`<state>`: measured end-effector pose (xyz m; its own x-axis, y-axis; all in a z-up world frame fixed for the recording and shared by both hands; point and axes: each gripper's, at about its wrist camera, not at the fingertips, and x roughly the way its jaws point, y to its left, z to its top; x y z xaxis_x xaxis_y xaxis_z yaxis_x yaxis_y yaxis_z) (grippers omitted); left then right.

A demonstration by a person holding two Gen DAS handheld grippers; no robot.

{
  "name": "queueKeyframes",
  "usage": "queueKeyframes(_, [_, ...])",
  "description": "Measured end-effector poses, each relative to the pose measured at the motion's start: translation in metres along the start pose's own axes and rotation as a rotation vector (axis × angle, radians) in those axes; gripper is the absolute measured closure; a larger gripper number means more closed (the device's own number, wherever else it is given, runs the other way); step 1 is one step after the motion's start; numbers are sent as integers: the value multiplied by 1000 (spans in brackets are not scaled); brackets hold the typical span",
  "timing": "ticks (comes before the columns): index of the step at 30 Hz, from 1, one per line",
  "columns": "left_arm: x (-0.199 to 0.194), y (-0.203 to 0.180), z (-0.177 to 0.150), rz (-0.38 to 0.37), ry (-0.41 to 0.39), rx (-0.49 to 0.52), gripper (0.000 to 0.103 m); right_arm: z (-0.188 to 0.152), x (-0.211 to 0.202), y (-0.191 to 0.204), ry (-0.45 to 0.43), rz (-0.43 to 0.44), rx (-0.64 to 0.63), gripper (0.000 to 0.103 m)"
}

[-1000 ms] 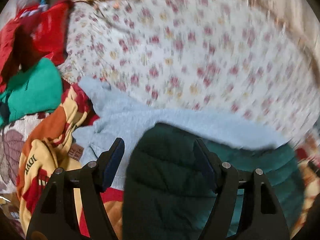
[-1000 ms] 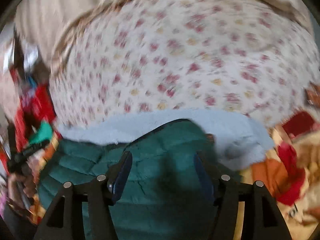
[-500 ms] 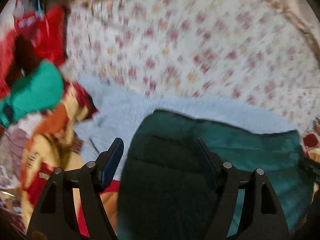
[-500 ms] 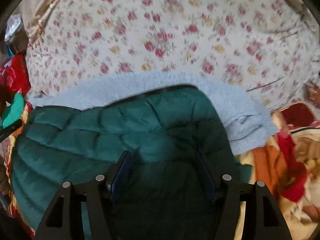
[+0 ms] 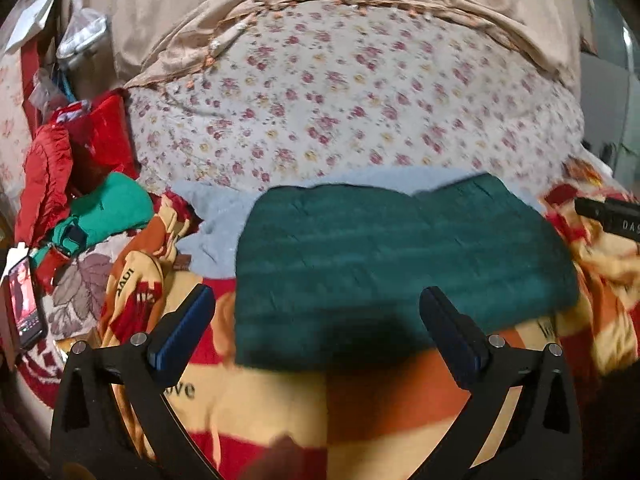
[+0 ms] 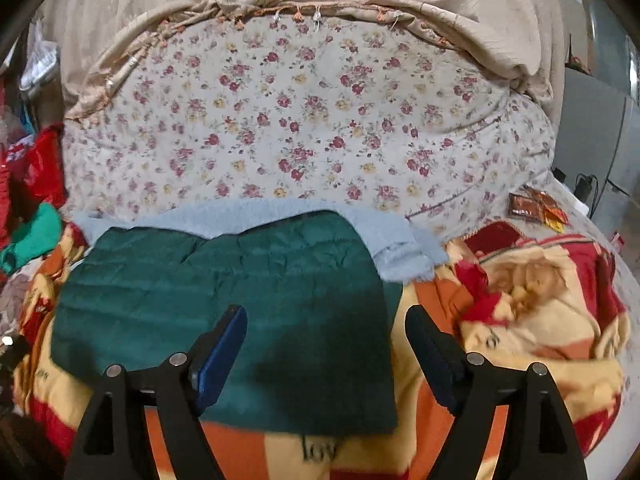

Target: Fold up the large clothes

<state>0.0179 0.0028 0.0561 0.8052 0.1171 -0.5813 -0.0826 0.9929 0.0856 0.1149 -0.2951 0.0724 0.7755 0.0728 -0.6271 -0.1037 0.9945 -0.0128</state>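
Note:
A dark green quilted jacket point(image 5: 400, 264) lies folded into a flat rectangle on the bed, over a light blue fleecy garment point(image 5: 216, 220). It also shows in the right wrist view point(image 6: 224, 304), with the blue garment point(image 6: 396, 244) sticking out behind it. My left gripper point(image 5: 316, 312) is open and empty, above the jacket's near edge. My right gripper point(image 6: 326, 334) is open and empty, above the jacket's near right corner.
A red, orange and yellow blanket point(image 5: 360, 412) covers the near bed, bunched at the right point(image 6: 532, 308). A floral sheet point(image 6: 312, 128) lies beyond. Red clothes point(image 5: 60, 168), a bright green garment point(image 5: 112, 208) and a phone point(image 5: 24, 300) sit at the left. Snack packets point(image 6: 536, 208) lie far right.
Both grippers have let go of the green jacket and pulled back and up. The jacket now lies flat and folded on the bed.

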Motion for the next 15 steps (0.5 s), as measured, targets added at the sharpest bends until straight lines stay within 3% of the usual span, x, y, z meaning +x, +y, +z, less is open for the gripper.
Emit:
queueKeyframes(3, [-13,-9,-8,-8,23,3,1,-24,-26,0,-1,42,9,24])
queueKeyframes(8, [-29,-16,-20,53,34,12,1,-63,-61,15,7,94,-30,24])
queueKeyframes(15, [-36,-8,-25,72,82,-55,1,-81,-81,25,14,124,-59,24])
